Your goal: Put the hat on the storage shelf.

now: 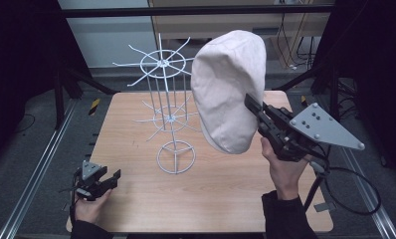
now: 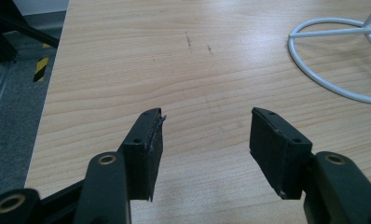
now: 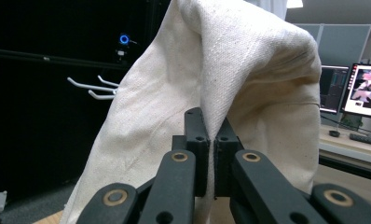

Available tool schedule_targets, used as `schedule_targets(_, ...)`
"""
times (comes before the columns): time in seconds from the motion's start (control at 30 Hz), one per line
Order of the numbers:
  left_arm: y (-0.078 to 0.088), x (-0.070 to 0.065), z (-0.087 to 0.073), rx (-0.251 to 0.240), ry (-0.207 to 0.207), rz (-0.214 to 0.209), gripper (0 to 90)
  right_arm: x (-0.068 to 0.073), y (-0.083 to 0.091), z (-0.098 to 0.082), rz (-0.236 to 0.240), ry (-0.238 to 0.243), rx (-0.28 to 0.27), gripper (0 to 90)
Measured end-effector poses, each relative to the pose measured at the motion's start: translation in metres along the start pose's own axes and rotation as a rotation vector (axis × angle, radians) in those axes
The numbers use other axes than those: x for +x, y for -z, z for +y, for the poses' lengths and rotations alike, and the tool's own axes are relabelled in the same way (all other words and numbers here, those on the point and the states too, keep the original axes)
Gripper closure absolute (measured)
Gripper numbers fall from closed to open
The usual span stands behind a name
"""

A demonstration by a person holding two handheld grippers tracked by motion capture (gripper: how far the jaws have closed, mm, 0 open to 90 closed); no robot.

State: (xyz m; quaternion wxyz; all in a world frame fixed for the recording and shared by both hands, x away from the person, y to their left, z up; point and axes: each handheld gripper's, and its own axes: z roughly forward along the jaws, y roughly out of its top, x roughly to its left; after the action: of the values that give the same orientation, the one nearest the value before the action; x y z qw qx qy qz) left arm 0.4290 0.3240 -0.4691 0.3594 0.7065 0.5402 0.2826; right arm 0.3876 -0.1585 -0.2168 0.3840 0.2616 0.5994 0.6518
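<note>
Hat [image 1: 229, 89], cream cloth, hangs at centre right of the high view, pinched at its edge by the right gripper [image 1: 251, 103], jaws pressed together on the fabric. Probably it goes on the wire rack [image 1: 167, 117] at centre; I would keep it high and lower its hollow over a prong. Nothing hangs on the rack. Lower left, the left gripper [image 1: 111, 179] rests spread over the table [image 1: 216, 194].

No words, brands or numbers can be read anywhere. The monitors [image 3: 360, 91] past the tabletop's far edge, seen in the right gripper view, may carry text, but they are too small and blurred to tell.
</note>
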Motion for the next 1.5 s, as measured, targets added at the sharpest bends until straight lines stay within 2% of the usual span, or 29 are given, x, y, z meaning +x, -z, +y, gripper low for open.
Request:
schedule_targets(0.37, -0.001, 0.001, 0.0, 0.005, 0.0, 0.003, 44.1, 0.016, -0.029, -0.001, 0.065, 0.012, 0.01, 88.9)
schedule_targets(0.67, -0.001, 0.001, 0.0, 0.005, -0.002, 0.003, 44.2, 0.021, -0.042, -0.017, 0.084, 0.025, 0.08, 88.9)
schedule_targets(0.97, 0.0, 0.0, 0.0, 0.004, -0.002, 0.004, 44.1, 0.021, -0.043, -0.032, 0.1, 0.02, 0.109, 88.9)
schedule_targets(1.5, -0.001, 0.0, 0.0, 0.007, -0.006, 0.004, 44.0, 0.019, -0.041, -0.039, 0.139, 0.003, 0.175, 87.9)
